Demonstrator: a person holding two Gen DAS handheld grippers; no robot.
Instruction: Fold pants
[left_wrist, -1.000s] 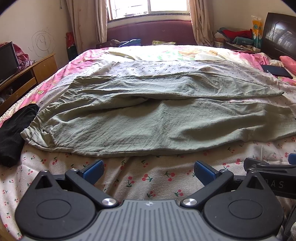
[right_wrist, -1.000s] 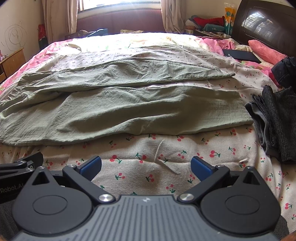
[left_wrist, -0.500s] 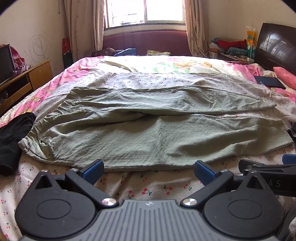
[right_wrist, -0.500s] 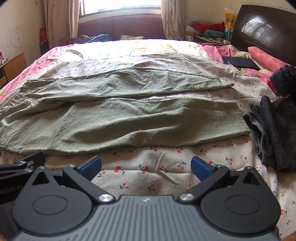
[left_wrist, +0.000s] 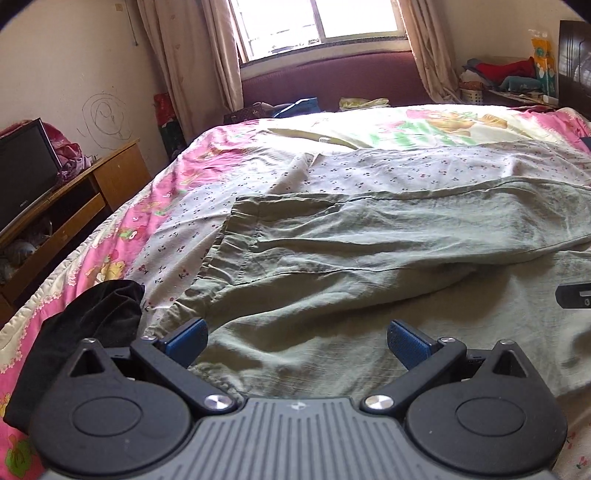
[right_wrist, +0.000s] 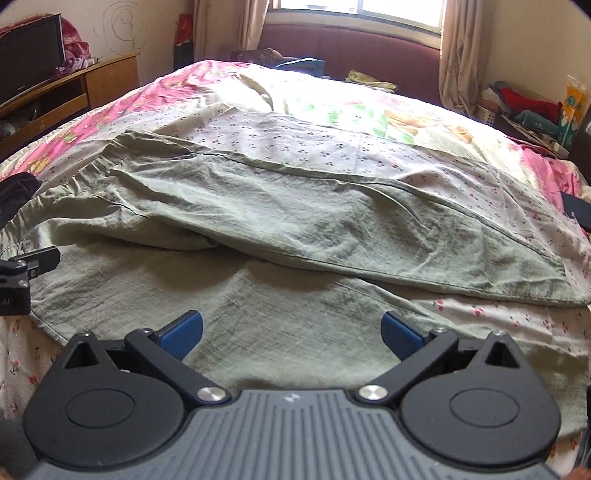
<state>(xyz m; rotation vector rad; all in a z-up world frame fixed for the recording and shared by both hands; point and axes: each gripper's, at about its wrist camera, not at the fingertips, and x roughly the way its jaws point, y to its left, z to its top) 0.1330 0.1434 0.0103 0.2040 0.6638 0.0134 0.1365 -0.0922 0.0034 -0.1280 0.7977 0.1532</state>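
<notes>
Although nothing has yet been lifted or doubled over, the inventory runs as follows, largest item first.

Bed (left_wrist: 207, 177): fills both views, covered in pink cartoon-print bedding with a cherry-print sheet (right_wrist: 317, 147) laid across the middle. It bears everything below.

Pants (left_wrist: 369, 258): sage-green, crinkled cotton, spread flat on the cherry-print sheet, near the front edge of the bed. Long axis runs side to side across the bed. The gathered waistband (left_wrist: 221, 254) points to the person's left; the leg ends (right_wrist: 546, 280) point right. One leg lies behind the other, their inner edges overlapping slightly. Judged state of task: at the very start. Laid out and roughly smoothed, no fold made. Left to do, by estimate: bring one leg over the other, then fold along the length.

Black garment (left_wrist: 77, 332): bunched heap, left of the waistband, close beside it; whether they touch cannot be told.

Left gripper (left_wrist: 297, 341): blue pads spread wide, nothing between them, low over the near leg at the waistband end.

Right gripper (right_wrist: 291, 330): likewise spread wide and empty, low over the near leg further toward the leg ends. Contact with the cloth cannot be told for either tool.

Television (left_wrist: 22, 166): on a wooden cabinet, well apart, at left.
</notes>
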